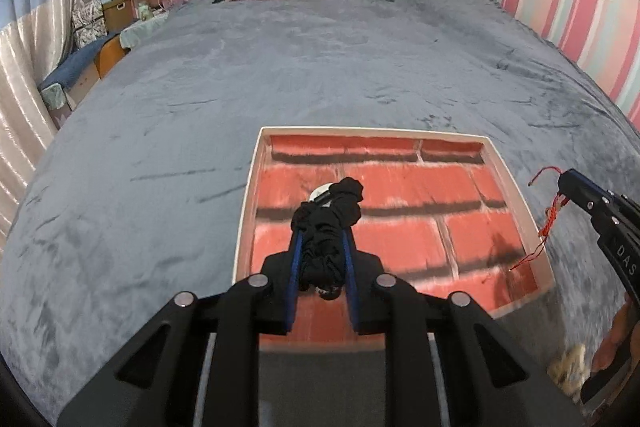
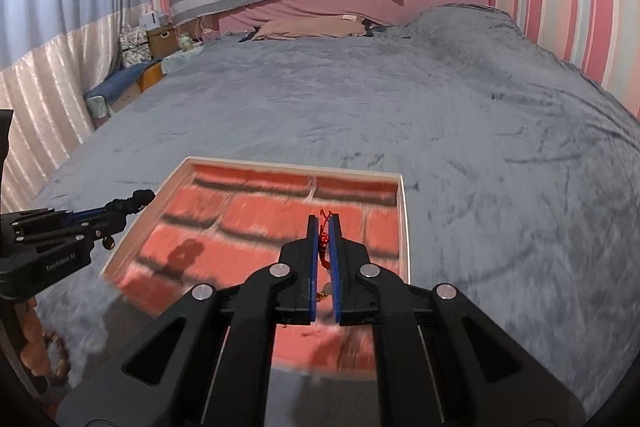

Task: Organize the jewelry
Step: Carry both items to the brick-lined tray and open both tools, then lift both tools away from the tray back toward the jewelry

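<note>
Left tongs (image 1: 322, 247) clamp a black scrunchie (image 1: 328, 227) above the brick-patterned tray (image 1: 516, 183) on the grey blanket (image 1: 160, 147).

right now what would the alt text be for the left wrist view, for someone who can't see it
The left hand-held gripper is shut on a bunched black cord piece above a white-rimmed tray with red compartments, lying on a grey bedspread. At the right edge, the right hand-held gripper holds a thin red cord.

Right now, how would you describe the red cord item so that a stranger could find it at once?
On the grey bed lies a shallow tray with a red brick pattern. Above it, the right gripper pinches a thin red cord with loose trailing ends. The left gripper holds a bulky black fabric bundle instead.
</note>
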